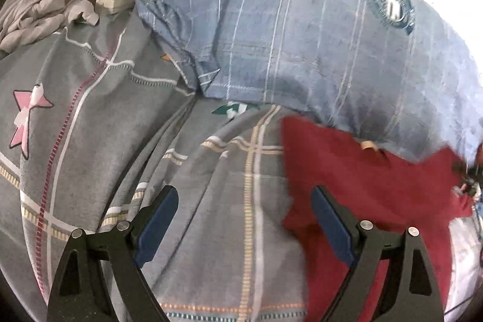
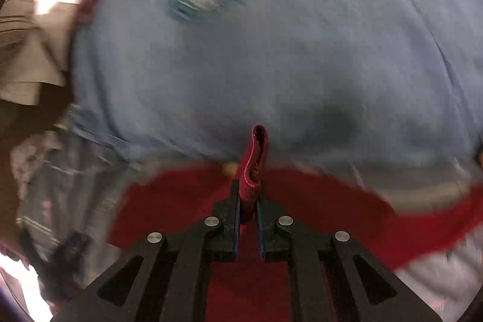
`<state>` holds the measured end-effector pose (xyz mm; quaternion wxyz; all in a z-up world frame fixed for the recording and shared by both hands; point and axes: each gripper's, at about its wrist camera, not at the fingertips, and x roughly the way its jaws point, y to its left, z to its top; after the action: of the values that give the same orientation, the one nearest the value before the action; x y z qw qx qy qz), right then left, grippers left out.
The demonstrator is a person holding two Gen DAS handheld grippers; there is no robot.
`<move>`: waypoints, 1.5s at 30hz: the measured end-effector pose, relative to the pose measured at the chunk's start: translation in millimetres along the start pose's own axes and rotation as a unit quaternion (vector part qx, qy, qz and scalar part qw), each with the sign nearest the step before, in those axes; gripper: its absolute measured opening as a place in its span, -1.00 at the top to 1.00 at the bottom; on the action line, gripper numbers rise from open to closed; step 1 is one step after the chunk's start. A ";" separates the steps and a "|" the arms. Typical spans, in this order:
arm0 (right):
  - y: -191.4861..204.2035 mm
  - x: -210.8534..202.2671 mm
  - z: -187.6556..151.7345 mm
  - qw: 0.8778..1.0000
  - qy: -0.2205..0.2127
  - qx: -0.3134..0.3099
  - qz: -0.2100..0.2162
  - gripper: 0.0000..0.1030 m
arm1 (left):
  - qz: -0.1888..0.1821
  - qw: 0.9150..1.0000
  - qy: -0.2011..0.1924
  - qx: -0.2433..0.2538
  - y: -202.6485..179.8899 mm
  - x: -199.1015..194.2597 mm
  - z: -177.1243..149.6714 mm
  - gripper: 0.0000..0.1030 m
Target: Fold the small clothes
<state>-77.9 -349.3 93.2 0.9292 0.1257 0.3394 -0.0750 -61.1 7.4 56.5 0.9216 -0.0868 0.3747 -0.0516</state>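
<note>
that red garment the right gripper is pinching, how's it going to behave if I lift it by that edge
Probably floppy: the red garment bunches into a soft fold where the right gripper pinches it. The rest spreads flat on the plaid bedding, so it would likely hang and drape rather than hold shape. It looks thin, so probably light. The left gripper stands open, supporting nothing.

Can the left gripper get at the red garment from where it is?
Probably yes. The left gripper is open and empty, the red garment lies just beside its right finger, nothing between. The right gripper already pinches its edge.

Bright daylight, right view motion-blurred, fisheye-warped
</note>
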 end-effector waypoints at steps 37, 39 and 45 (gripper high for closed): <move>77.0 51.7 -62.3 0.994 0.002 -0.083 0.066 -0.32 | 0.044 0.996 0.059 0.045 -32.0 74.3 10.8 -0.75; 27.6 30.8 -56.5 0.999 -0.020 -0.049 0.001 -0.33 | 0.041 0.997 0.061 0.035 -31.3 78.8 9.2 -0.75; -42.2 36.0 -49.3 0.995 -0.015 -0.011 -0.098 -0.30 | 0.036 0.997 0.062 0.015 -27.9 82.2 9.7 -0.76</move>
<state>-90.2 -377.7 25.7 0.9238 0.0805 0.3367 -0.1635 3.6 -32.0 12.9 0.8991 -0.0566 0.4331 -0.0295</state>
